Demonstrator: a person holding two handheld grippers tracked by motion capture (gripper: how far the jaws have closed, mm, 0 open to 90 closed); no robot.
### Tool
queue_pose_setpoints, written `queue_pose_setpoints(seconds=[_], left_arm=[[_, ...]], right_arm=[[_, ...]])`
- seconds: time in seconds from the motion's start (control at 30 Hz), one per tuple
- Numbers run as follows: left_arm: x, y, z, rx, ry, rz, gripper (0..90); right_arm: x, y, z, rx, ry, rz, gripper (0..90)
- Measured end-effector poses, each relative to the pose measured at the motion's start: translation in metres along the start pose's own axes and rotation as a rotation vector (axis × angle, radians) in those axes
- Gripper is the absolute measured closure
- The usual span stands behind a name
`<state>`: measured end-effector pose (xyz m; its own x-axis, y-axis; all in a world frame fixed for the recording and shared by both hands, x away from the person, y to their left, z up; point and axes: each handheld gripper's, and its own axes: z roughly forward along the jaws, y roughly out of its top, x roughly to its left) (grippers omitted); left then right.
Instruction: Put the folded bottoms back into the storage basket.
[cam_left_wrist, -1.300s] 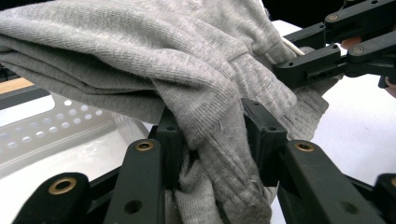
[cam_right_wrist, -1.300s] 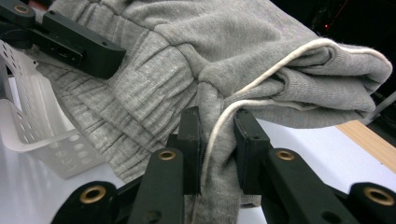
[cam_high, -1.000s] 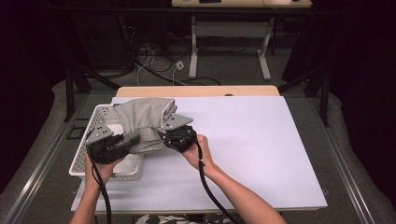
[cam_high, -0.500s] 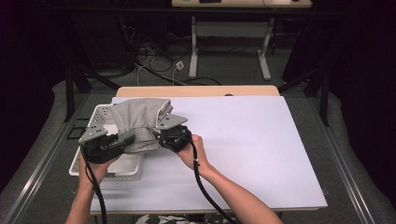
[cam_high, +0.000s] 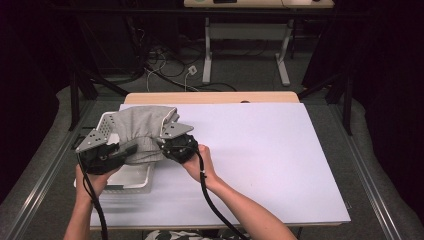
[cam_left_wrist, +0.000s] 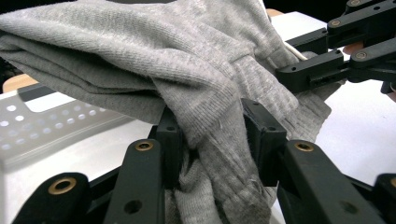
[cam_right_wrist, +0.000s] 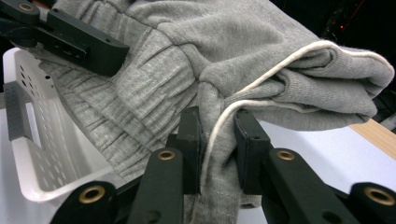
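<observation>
Left hand: the person's left hand (cam_high: 92, 179) is coming in from the near edge of the desk (cam_high: 260, 150), holding the left gripper (cam_high: 131, 149) at the near side of the basket (cam_high: 131, 176); the gripper is pointing across toward the right one.
Right hand: the right hand (cam_high: 196, 162) is sitting just right of the basket, wrist bent, forearm running back to the near desk edge; the right gripper (cam_high: 161, 142) is pointing back toward the basket.
Left jaws: they are clenching a bunched fold of the grey garment (cam_high: 142, 132), cloth pressed between both pads in the left gripper view (cam_left_wrist: 212, 140).
Right jaws: they are clamping the same garment at a hem with a white cord (cam_right_wrist: 261, 81) running through it, seen in the right gripper view (cam_right_wrist: 217, 135).
Garment: it is hanging bunched between the two grippers, above the basket and over its right rim; not spread out.
Basket: white, perforated, sitting at the left edge of the desk.
Count: one garment; one basket; two grippers; two hands; one white desk surface; one cable trailing from each gripper.
</observation>
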<state>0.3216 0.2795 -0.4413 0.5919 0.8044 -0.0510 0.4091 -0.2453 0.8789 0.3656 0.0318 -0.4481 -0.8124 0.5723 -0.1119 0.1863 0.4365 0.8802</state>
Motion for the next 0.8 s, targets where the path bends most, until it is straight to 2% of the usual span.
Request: queue_pose_setpoints(seconds=[0.8], left_arm=[[0.013, -0.003, -0.015, 0.058, 0.048, 0.042, 63.3]], right_arm=[[0.016, 0.002, 0.023, -0.009, 0.033, 0.037, 74.1]])
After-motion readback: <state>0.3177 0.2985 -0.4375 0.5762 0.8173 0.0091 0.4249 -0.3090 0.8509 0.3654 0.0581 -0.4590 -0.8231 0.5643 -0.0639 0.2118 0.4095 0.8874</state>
